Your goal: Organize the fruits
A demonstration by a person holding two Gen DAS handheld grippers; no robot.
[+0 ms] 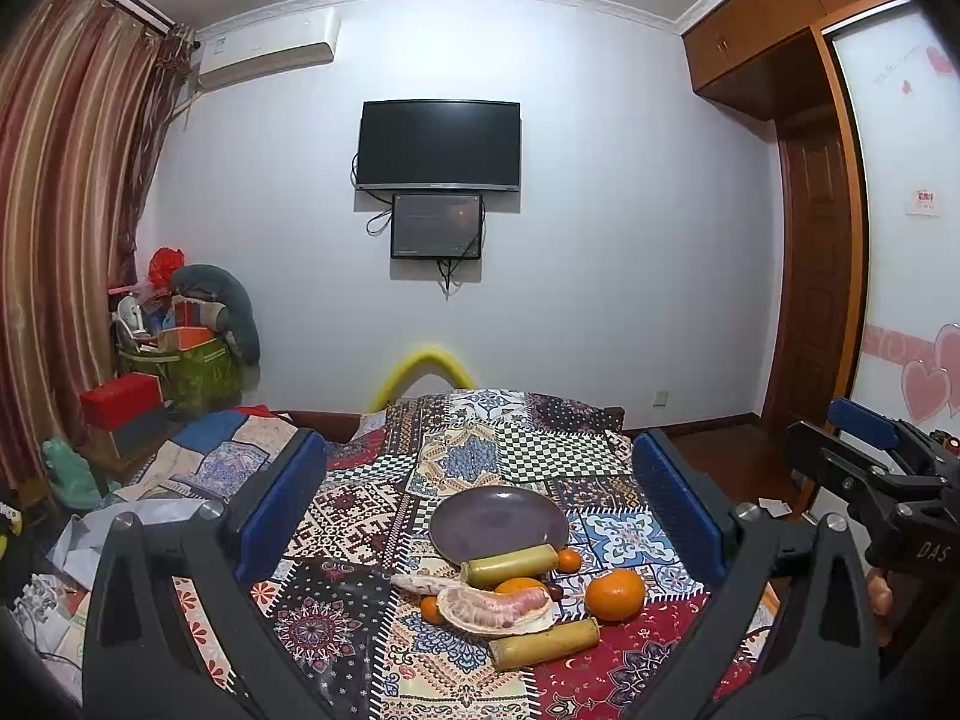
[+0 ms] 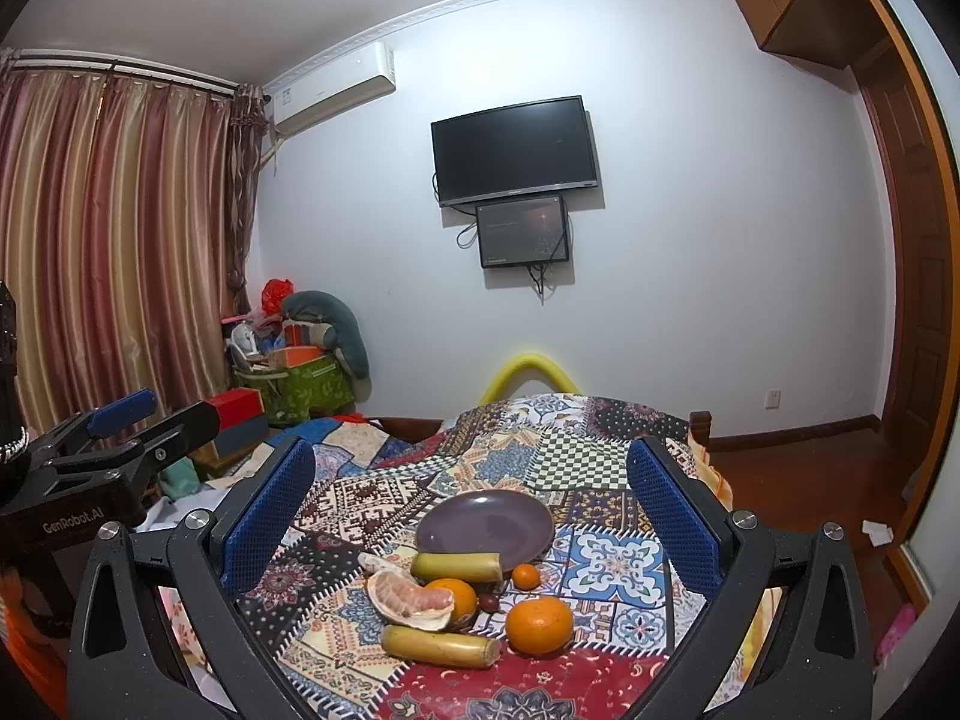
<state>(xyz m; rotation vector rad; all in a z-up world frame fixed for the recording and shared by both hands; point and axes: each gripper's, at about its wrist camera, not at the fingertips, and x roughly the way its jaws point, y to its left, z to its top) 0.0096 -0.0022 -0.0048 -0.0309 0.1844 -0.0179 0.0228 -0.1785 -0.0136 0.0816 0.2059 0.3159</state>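
Note:
An empty purple plate (image 1: pixel 498 522) (image 2: pixel 486 525) lies on the patchwork bedspread (image 1: pixel 480 450). In front of it sit two yellow-green cane pieces (image 1: pixel 513 564) (image 1: pixel 543 642), a peeled pomelo segment (image 1: pixel 498 606) (image 2: pixel 408 597), a large orange (image 1: pixel 615 594) (image 2: pixel 539 624), a second orange (image 2: pixel 456 594), a small tangerine (image 1: pixel 569 560) (image 2: pixel 527 576) and dark red dates (image 2: pixel 487 600). My left gripper (image 1: pixel 480 444) hovers open above and short of the fruit, with nothing in it. Beside it, my right gripper (image 2: pixel 471 450) is also open and holds nothing.
The bed runs toward a white wall with a mounted TV (image 1: pixel 438 144) and a smaller screen (image 1: pixel 437 226). Boxes and bags (image 1: pixel 174 348) are piled by the curtain (image 1: pixel 54 210) on the left. A wooden door (image 1: pixel 816 276) and wooden floor are on the right.

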